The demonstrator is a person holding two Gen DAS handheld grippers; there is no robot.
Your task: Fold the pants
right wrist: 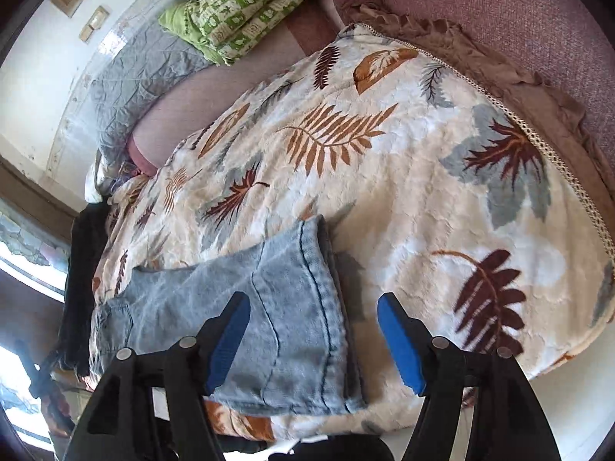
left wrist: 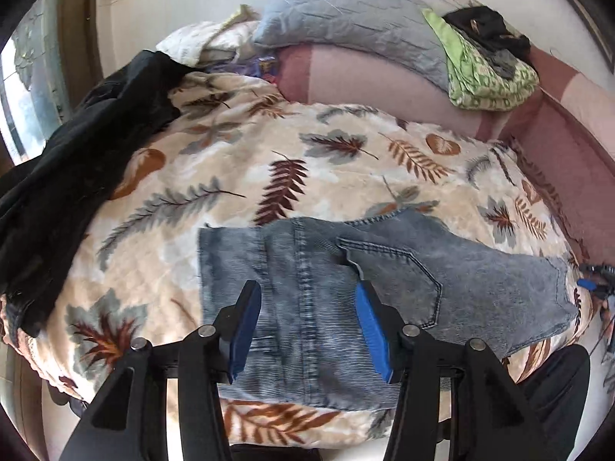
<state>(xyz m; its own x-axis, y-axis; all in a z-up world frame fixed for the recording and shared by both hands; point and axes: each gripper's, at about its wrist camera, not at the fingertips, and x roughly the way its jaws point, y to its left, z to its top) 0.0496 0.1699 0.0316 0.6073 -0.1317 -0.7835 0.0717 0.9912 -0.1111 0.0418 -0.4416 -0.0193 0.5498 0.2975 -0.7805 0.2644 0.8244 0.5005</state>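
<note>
A: Where are the pants?

B: Lying flat on the leaf-print blanket [left wrist: 307,161], near its front edge. Faded blue denim pants [left wrist: 384,269], folded over into a short stack, back pocket [left wrist: 399,276] facing up in the left wrist view.

A: And the left claw?

B: Left claw [left wrist: 307,307] hovering just above the waist end, blue pads [left wrist: 371,330] spread wide. Nothing pinched between them; denim showing in the gap.

A: Right claw?

B: Right claw [right wrist: 313,320] also wide open, holding nothing. Left pad over the leg end of the denim, right pad over bare blanket just beside the hem. Seen faintly at the far right edge of the left wrist view too.

A: Anything around?

B: Black garment [left wrist: 77,153] draped over the blanket's left side, well apart from the denim. Grey pillow [left wrist: 353,15] against the wall at the back. Green patterned quilt [right wrist: 246,4] folded on the pink sofa [right wrist: 499,11], with dark clothing on top.
</note>
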